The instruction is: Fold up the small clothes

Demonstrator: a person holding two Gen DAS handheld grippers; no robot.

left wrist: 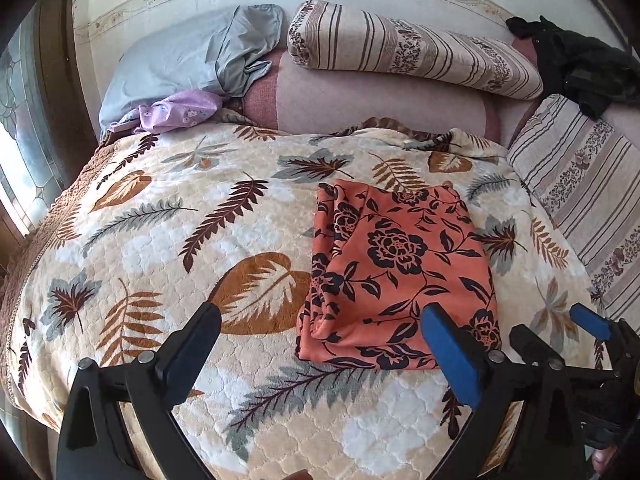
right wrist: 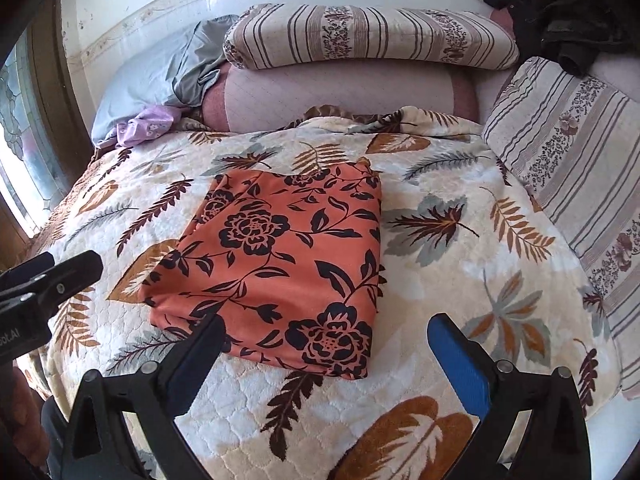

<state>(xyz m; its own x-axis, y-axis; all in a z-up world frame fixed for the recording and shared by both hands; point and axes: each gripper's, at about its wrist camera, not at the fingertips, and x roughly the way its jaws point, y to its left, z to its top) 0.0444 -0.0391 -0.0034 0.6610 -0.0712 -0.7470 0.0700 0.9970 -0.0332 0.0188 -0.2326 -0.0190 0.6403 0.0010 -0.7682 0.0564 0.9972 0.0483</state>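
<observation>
An orange cloth with black flowers (left wrist: 396, 272) lies folded into a flat rectangle on the leaf-print blanket (left wrist: 168, 240). It also shows in the right wrist view (right wrist: 280, 264). My left gripper (left wrist: 322, 320) is open and empty, just in front of the cloth's near edge. My right gripper (right wrist: 326, 332) is open and empty, its jaws either side of the cloth's near edge, held above it. The right gripper also shows at the left wrist view's right edge (left wrist: 556, 328). The left gripper shows at the right wrist view's left edge (right wrist: 48, 276).
Striped floral pillows (left wrist: 412, 48) lie at the head of the bed and along the right side (right wrist: 568, 168). A grey-blue pillow (left wrist: 180, 60) and a lilac cloth (left wrist: 180, 110) sit at the back left. Dark clothing (left wrist: 580, 60) lies at the back right. A window (left wrist: 24, 128) is on the left.
</observation>
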